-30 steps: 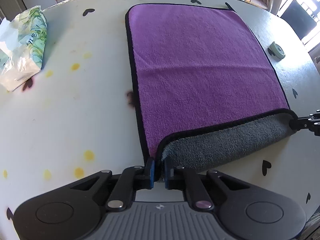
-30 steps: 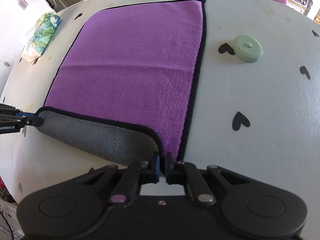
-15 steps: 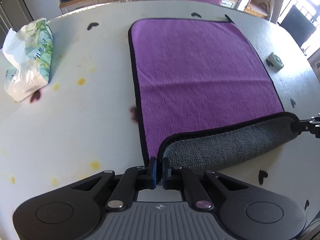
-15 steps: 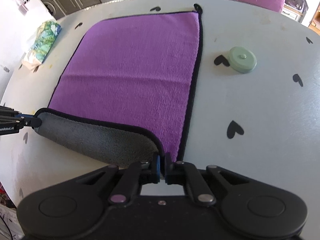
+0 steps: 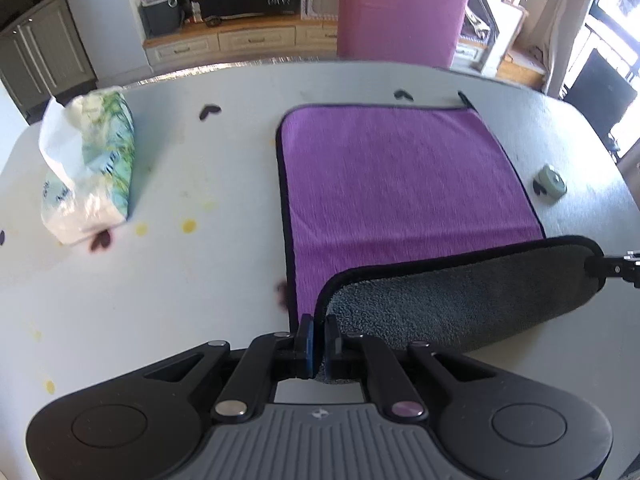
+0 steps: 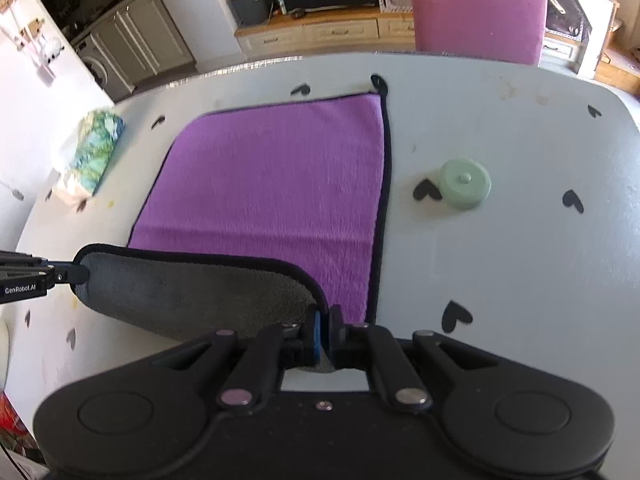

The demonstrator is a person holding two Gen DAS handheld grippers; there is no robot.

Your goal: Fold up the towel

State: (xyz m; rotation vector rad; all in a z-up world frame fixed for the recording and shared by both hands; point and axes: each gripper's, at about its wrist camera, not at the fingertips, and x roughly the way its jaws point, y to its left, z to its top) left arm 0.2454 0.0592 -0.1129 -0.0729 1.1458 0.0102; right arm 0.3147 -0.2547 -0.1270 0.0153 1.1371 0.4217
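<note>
Towel (image 5: 400,184) at frame centre, near edge lifted, corners pinched by left gripper (image 5: 316,344) and right gripper (image 6: 326,332). Risk: uneven carrying could skew the fold, or a corner might slip.

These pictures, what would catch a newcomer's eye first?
The purple towel spread mid-table, its near edge lifted to show a grey underside. The left tongs and right tongs each pinch a near corner. A pale green round lid sits right of the towel, a tissue pack left.
</note>
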